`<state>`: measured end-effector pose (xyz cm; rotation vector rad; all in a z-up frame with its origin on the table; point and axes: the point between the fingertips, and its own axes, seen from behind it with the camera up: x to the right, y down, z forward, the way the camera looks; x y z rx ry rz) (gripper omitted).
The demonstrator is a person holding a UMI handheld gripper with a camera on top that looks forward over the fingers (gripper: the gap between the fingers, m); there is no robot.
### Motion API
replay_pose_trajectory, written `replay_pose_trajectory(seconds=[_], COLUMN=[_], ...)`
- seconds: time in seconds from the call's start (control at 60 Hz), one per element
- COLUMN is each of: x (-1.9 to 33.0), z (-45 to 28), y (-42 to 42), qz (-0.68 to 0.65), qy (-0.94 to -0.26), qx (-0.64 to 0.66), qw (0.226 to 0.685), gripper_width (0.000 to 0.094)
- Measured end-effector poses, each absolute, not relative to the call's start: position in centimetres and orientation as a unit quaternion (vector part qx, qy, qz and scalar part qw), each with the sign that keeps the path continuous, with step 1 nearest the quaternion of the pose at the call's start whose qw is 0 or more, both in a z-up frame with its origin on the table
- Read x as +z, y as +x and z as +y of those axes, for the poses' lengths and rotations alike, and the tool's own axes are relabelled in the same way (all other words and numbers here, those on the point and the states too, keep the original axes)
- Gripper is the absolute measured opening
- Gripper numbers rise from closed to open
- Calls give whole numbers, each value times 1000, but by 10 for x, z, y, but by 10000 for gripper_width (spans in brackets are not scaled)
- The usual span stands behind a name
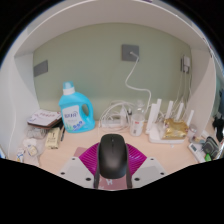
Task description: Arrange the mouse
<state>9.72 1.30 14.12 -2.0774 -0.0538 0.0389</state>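
Note:
A black computer mouse (pixel 112 158) sits lengthwise between my two fingers, its nose pointing ahead. The magenta pads (pixel 87 158) press against both of its sides. My gripper (pixel 112 150) is shut on the mouse and holds it above the beige desk (pixel 100 138). The rear of the mouse is hidden low between the fingers.
Beyond the fingers stand a blue detergent bottle (pixel 73 108) at the left, small boxes (pixel 45 125) further left, a dark object (pixel 136 125) in the middle and a white router with antennas (pixel 168 122) at the right. A cable runs up to a wall socket (pixel 130 52).

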Motion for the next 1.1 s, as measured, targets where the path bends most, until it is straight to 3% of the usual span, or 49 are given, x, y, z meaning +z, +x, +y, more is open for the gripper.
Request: replay_pose_trajectory(seconds=[0.133,0.3,0.4,0.517,0.533,0.567,0.9,1.1], x=[47,-16,-8,10,15,22,129,161], z=[21,27,32,27,25,21,-89,-171], y=[70,68,63,66,67,68,57,41], qz=[-10,1,-6,-5,-5,-4,22,30], qy=[-901,-919,-917,-914,-914,-913,-888,-881], qx=[24,11,17,2,-2,-9,-62,-84], qw=[434,393,399,405,405,408,455,464], gripper_width=[363,406,514,850,863,828,852,850])
